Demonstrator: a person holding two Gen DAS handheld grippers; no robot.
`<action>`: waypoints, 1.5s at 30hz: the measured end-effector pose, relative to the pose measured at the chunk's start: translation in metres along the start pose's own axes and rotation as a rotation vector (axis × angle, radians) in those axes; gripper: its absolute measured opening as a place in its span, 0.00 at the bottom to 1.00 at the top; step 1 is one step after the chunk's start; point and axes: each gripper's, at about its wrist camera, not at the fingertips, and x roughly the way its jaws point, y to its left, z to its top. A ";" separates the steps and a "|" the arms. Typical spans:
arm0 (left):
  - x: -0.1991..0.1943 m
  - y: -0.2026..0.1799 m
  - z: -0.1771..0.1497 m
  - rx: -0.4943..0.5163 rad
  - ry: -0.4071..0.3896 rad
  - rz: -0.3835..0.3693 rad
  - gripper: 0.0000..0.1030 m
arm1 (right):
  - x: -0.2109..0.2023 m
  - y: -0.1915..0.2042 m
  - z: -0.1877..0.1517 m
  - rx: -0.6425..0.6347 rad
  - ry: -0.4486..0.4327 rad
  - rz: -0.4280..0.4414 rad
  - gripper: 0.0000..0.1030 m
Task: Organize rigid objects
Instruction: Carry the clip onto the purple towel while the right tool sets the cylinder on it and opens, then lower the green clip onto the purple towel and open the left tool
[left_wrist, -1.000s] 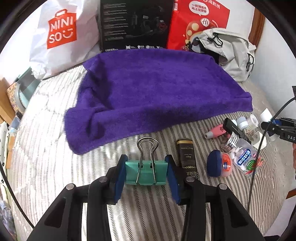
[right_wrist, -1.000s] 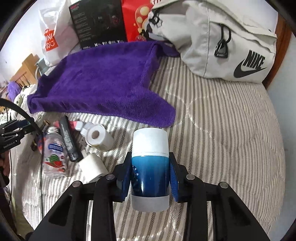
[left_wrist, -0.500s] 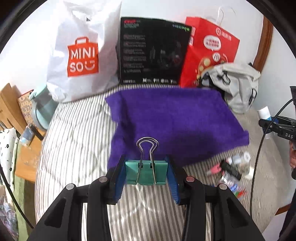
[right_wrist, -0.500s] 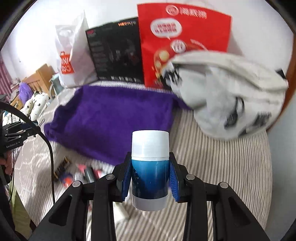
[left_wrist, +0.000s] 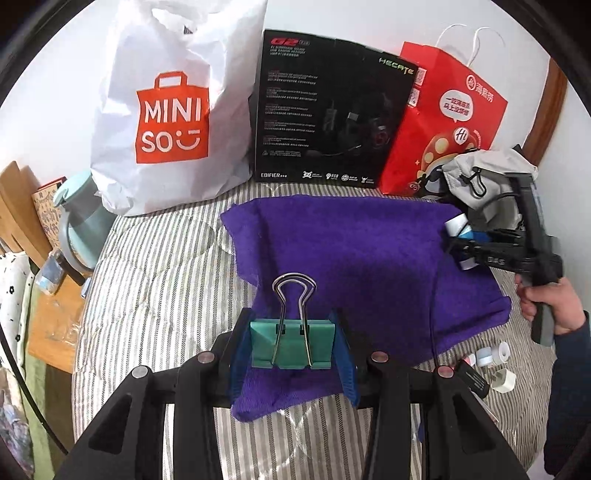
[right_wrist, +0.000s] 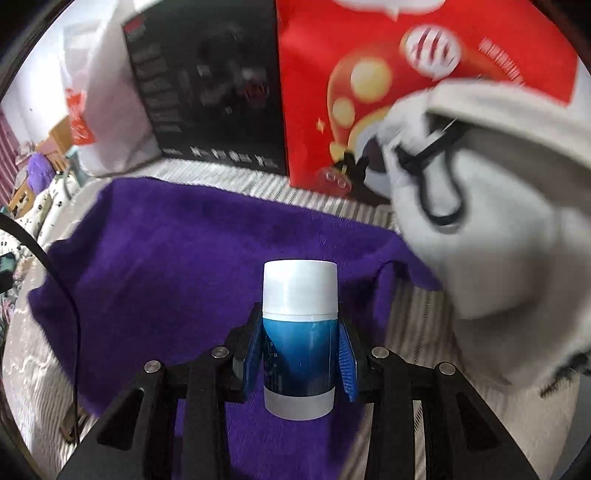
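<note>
Left gripper (left_wrist: 292, 345) clamps a green binder clip (left_wrist: 291, 343); right gripper (right_wrist: 300, 363) clamps a blue bottle (right_wrist: 298, 343), both over the purple towel (left_wrist: 351, 254). Towel lies on a striped bed (left_wrist: 155, 273). Behind stand a white Miniso bag (left_wrist: 173, 110), black box (left_wrist: 328, 110), red bag (left_wrist: 443, 125) and grey backpack (right_wrist: 498, 240).

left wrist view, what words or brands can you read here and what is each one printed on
"MINI SO": white plastic bag
"G2", "HECATE", "EDIFIER": black box; its small print is too small to read
Red paper bag: Chinese characters, too small to read
"DAS": right gripper, partly cut off
</note>
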 end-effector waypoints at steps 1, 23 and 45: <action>0.002 0.001 0.000 0.000 0.002 -0.001 0.38 | 0.006 0.000 0.002 -0.001 0.008 0.003 0.35; 0.067 -0.009 0.037 0.022 0.037 -0.070 0.38 | 0.014 0.018 -0.004 -0.063 0.115 -0.003 0.58; 0.140 -0.022 0.061 0.041 0.105 -0.004 0.38 | -0.132 -0.001 -0.118 0.126 0.005 -0.013 0.66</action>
